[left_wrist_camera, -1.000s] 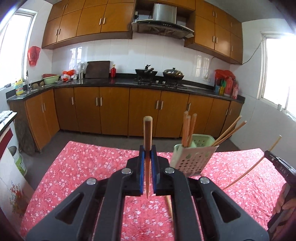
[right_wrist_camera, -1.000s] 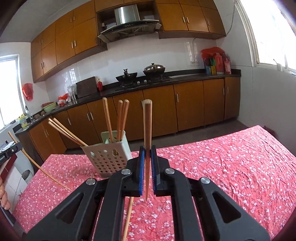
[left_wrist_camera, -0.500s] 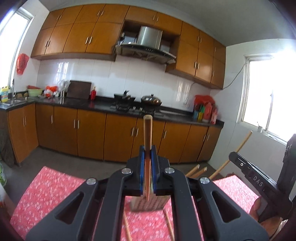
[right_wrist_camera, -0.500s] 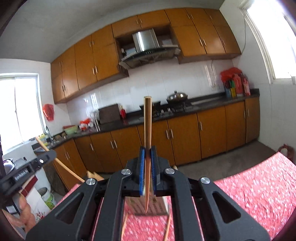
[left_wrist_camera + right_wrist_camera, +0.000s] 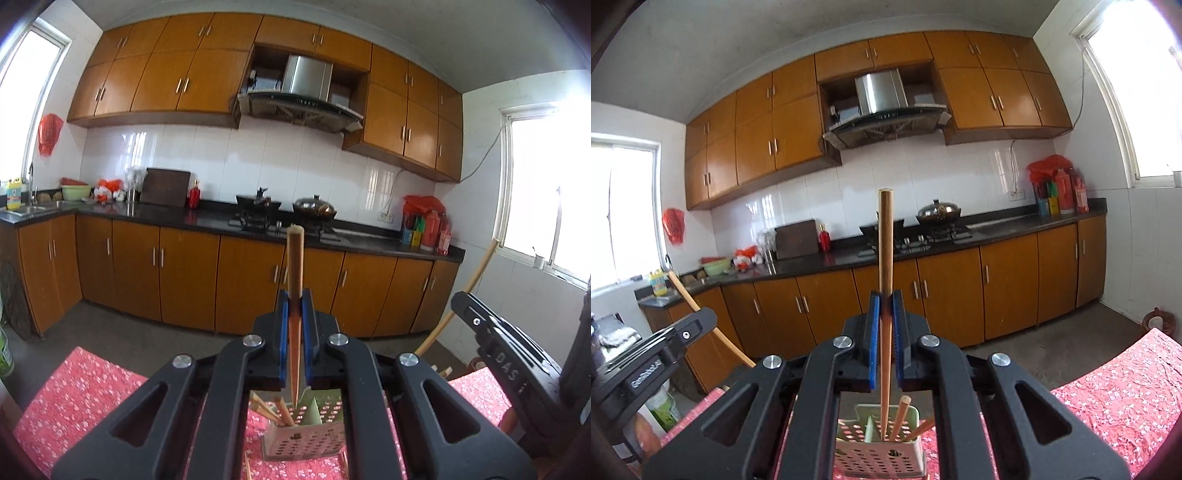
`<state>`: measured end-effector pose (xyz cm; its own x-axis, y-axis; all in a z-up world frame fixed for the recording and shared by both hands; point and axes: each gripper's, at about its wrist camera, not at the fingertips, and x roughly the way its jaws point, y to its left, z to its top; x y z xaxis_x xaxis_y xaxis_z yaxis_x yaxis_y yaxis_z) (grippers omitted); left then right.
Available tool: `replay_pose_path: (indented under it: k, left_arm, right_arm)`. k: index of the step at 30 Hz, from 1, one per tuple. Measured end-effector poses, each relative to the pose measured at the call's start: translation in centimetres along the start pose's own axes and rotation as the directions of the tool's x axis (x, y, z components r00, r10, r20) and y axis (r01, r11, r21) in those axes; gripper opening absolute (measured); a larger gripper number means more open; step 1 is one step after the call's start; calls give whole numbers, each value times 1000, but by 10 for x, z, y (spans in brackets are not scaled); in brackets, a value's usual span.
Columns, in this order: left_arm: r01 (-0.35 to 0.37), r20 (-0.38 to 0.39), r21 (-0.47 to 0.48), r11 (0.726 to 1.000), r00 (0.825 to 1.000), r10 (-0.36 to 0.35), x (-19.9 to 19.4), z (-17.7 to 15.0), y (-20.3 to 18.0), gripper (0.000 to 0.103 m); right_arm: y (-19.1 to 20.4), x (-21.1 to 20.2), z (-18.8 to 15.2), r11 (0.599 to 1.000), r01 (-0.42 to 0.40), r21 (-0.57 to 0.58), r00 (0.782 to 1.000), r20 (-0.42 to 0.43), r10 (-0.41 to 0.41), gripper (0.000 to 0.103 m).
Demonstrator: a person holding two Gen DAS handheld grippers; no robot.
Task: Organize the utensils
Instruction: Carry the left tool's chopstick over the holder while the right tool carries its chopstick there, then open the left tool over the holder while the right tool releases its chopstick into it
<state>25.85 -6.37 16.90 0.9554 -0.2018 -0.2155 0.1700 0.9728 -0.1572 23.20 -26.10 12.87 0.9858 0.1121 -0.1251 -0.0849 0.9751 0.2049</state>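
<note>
Chopsticks (image 5: 899, 419) stand in the holder (image 5: 879, 456) on the table (image 5: 1126, 391).

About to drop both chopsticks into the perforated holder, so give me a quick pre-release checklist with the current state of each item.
1. Left tool shut on its chopstick: ok.
2. Right tool shut on its chopstick: ok.
3. Left tip over the holder: ok.
4. Right tip inside the holder's opening: ok.
5. Room among the chopsticks already inside: ok.
6. Gap between the two tools: cannot tell.
</note>
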Motion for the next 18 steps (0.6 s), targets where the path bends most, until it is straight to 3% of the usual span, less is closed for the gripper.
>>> replay_pose_path:
  k: [15,18]
  left_arm:
    - [13,-54,-15,1000,998,-14,20,-12,11,8]
    - [17,-51,-23,1000,999,-18,19,-10,15,13]
  right_arm:
    - [-3,10,-11,1000,-20,15,998,-60,21,8]
    - [-7,10,-8,999,-34,17,997,-71,35,18]
